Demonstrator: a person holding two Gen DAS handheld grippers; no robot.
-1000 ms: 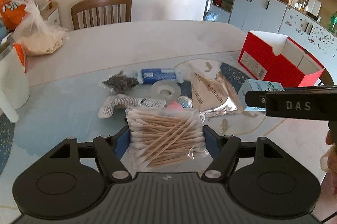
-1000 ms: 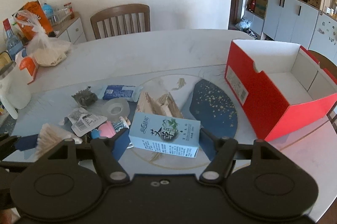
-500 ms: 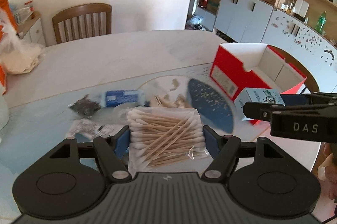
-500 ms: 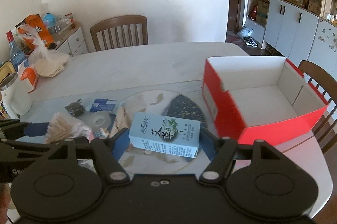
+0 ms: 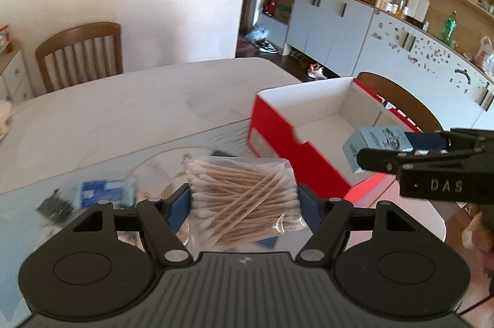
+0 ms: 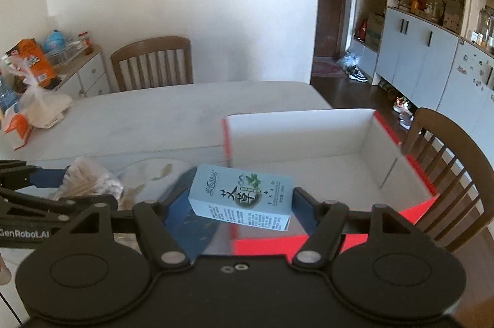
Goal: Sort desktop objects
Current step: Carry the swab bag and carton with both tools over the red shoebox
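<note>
Blue carton [image 6: 242, 198] clamped in right tool [image 6: 242, 206], above red box [image 6: 401, 173].

The open-topped red cardboard box with white inside [image 6: 324, 139] stands empty, its top unobstructed. Beside its far right wall, a brown wooden chair back [image 6: 447, 167] crowds that side; its left is bare tabletop.

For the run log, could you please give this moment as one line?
left gripper: shut on cotton swab bag | right gripper: shut on blue box | red box: open, empty
</note>
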